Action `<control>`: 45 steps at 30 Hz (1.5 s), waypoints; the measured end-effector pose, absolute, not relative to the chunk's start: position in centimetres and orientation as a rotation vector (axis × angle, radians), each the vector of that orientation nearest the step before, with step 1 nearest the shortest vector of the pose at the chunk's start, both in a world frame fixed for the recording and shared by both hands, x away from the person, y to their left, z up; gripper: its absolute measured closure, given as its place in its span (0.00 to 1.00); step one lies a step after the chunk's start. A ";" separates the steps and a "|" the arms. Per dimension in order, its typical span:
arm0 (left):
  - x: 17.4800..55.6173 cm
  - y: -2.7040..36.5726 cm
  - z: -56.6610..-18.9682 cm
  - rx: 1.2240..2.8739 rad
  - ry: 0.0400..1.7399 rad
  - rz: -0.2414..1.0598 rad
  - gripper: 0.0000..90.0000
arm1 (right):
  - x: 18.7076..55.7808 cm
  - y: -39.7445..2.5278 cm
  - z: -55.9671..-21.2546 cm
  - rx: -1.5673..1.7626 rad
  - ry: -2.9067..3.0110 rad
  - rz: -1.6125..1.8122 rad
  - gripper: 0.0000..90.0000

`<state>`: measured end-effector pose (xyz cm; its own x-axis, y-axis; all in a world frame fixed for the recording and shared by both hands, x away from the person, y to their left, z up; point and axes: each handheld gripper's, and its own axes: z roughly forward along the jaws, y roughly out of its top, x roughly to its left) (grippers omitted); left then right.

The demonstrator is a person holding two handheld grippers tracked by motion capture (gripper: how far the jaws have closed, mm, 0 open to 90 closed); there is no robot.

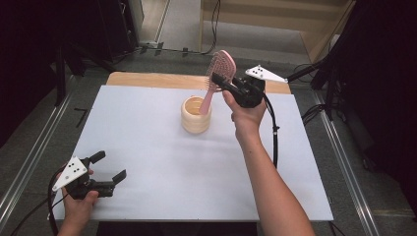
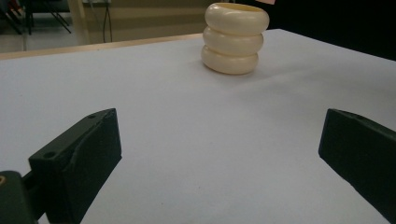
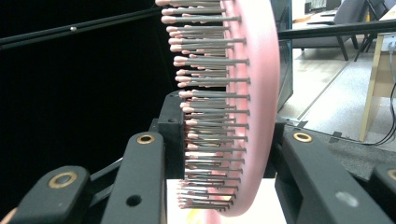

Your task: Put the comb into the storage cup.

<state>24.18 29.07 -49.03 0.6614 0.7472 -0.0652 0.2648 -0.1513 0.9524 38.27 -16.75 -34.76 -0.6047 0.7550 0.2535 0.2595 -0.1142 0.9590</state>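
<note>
- At the near left corner of the pale counter (image 1: pixel 147 162), the left tool (image 1: pixel 109 168) rests low in the person's hand, its two black jaws spread wide with nothing between them (the left gripper view shows bare counter in the gap).
- Its grey three-cornered plate sits on top, and the cable trails off toward the near edge.
- Near the middle of the counter, toward the far side, stands a cream ribbed cup (image 1: pixel 195 115), upright, built like three stacked rings; it is well apart from the left tool.
- The pink hairbrush (image 1: pixel 220 69) stands tilted, its handle end down inside the cup and its bristled head up and leaning to the right, above the cup's rim.
- The right tool (image 1: pixel 220 81) is pinching the hairbrush at the base of its head, just above the handle; in the right gripper view the jaws press on either side of the head, bristles facing left.
- The right hand (image 1: pixel 246 115) holds that tool just right of the cup, forearm running back to the near edge.
</note>
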 end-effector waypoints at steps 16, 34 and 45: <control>24.2 29.1 -49.0 1.712 0.824 0.515 0.00 | 39.6 -16.1 -36.0 1.122 1.780 1.775 0.70; 24.2 29.1 -49.1 1.719 0.821 0.520 0.00 | 40.8 -14.5 -38.0 1.121 1.826 1.744 0.70; 24.2 29.1 -49.0 1.721 0.819 0.519 0.00 | 41.3 -13.6 -39.7 1.140 1.867 1.711 0.70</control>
<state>24.19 29.08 -49.05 0.6640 0.7452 -0.0618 0.2619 -0.1544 0.9527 41.30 -13.65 -39.67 -0.6081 0.7535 0.2499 0.3144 -0.0605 0.9474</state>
